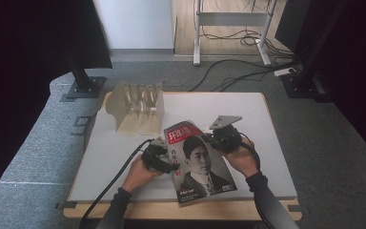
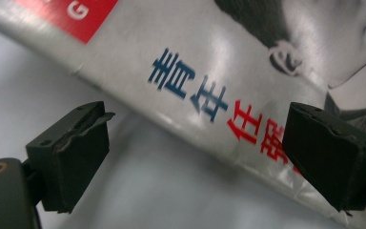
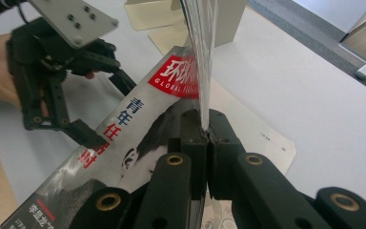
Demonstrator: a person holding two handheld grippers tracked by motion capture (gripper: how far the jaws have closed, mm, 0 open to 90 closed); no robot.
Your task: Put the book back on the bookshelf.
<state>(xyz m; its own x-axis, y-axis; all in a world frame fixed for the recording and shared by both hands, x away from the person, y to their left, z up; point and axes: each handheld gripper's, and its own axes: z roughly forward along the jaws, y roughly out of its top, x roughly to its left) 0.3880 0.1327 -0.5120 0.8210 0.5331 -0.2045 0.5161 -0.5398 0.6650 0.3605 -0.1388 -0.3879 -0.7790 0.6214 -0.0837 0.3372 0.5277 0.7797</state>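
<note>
Nearest the person, the magazine (image 1: 198, 160) lies on the white table (image 1: 276, 143) with its long axis running from the near edge away toward the far left, cover up, its right side lifted. The right gripper (image 1: 219, 138) is pinched tight on that right edge: in the right gripper view the 2 jaws meet around the fanned page edges (image 3: 201, 57), which rise steeply between them, so this side of the magazine is held off the table.

The left gripper (image 1: 164, 162) sits at the magazine's left edge, the spine side. Its jaws stand wide apart and hold nothing; in the left gripper view the spine edge (image 2: 181, 119) runs diagonally across the gap between them, the right jaw already over the cover and the left jaw over bare table. Judging from this, the next move turns on the left gripper reaching in across the spine before it can clamp.

Farther back, a pale wooden rack (image 1: 138, 107) with upright dividers stands well apart, beyond the magazine's far end.
</note>
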